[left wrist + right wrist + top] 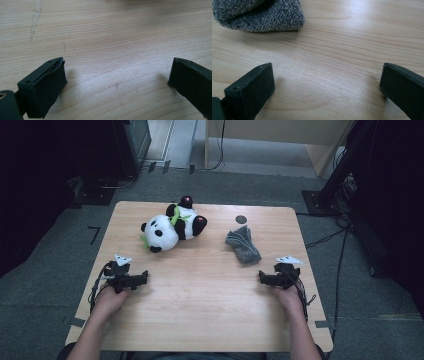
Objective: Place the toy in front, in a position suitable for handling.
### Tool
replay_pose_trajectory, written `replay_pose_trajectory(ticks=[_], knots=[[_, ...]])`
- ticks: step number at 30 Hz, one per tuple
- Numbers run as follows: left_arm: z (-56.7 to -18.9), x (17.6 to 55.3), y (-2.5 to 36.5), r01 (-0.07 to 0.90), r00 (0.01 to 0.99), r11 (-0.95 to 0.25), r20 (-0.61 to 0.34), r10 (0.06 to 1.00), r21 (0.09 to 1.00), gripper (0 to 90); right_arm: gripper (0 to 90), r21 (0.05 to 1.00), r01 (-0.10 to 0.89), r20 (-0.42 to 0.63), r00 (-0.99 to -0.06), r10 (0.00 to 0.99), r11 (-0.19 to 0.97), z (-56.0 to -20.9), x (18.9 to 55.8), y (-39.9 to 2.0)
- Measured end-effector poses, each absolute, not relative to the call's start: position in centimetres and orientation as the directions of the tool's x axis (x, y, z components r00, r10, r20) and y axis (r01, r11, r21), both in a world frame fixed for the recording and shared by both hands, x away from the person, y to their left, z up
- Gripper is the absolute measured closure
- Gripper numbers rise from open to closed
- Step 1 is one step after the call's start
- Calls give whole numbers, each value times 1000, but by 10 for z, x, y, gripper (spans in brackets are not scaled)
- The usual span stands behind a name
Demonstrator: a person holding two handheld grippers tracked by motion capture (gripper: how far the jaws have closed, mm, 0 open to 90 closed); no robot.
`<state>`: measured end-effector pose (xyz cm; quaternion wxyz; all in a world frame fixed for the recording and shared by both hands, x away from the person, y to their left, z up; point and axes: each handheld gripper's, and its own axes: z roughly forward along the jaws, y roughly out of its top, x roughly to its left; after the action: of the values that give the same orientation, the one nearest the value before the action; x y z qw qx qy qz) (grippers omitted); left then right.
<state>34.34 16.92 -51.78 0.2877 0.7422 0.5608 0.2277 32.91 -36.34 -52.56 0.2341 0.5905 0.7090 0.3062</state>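
A black-and-white panda plush [172, 226] with a green scarf lies on its side at the back left of the wooden table [200, 285]. A crumpled grey towel [242, 245] lies at the back right; its fuzzy edge [259, 15] fills the top left of the right gripper view. My left gripper [134, 281] rests near the table's left side, open, with bare wood between its jaws [117, 72]. My right gripper [267, 279] rests near the right side, just in front of the towel, open over bare wood [327, 77].
A small dark round spot [241, 219] marks the table behind the towel. Grey carpet surrounds the table, with cables [330, 237] on the floor at the right and dark equipment stands at the back corners.
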Motion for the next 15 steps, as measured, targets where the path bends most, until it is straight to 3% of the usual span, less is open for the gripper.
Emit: replay_pose_trajectory(ticks=[15], knots=[[-518,343,168,702,264,-204,16,964,682,6,0,711,695,29,-187,982,112,-526,329,-363]])
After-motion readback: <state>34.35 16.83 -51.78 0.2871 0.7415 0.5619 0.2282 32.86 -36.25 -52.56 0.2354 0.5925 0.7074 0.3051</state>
